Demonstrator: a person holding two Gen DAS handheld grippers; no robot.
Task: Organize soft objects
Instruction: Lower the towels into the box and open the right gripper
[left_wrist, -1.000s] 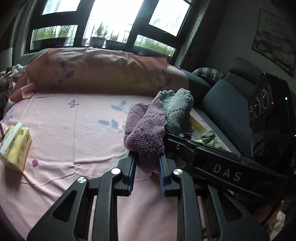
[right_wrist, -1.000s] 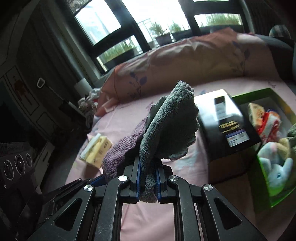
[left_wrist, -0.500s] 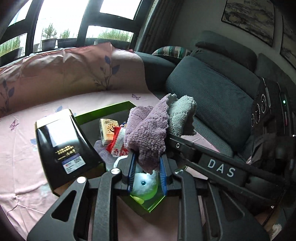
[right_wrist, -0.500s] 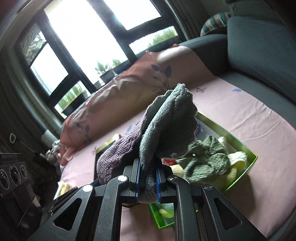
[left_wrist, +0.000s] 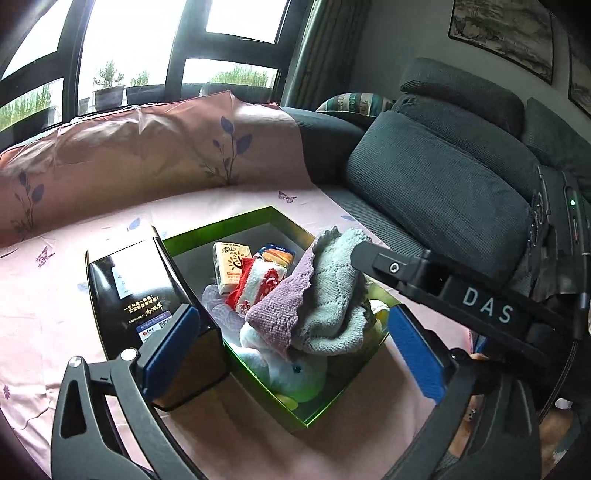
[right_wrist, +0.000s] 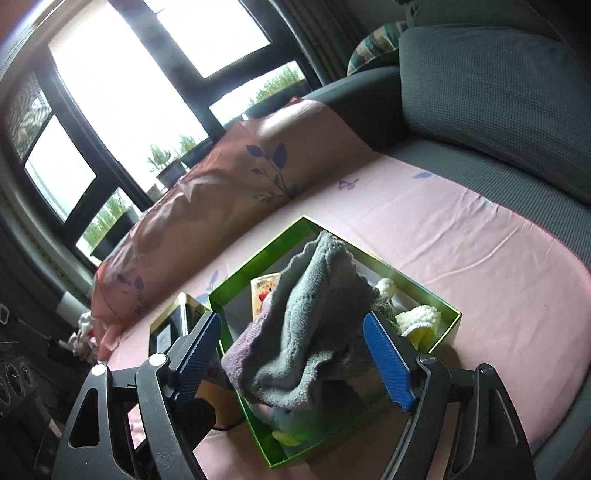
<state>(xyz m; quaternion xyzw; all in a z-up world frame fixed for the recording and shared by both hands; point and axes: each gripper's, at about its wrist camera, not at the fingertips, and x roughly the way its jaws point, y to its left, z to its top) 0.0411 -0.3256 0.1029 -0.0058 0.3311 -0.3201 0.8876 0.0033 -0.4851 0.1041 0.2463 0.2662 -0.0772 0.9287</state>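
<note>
Daylight floods through blown-out windows (right_wrist: 147, 85); room corners dim; fisheye bends edges, dark vignette; right view slightly motion-blurred.

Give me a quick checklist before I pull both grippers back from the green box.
1. Left gripper open, clear of cloth: ok.
2. Right gripper open: ok.
3. Purple-and-grey towel inside the green box: ok, resting on the other soft items.
4. Towel free of the right pads: cannot tell, cloth lies close.
5. Towel below the box rim: not ok, it stands above.
6. Black lid clear of the exit path: ok.
</note>
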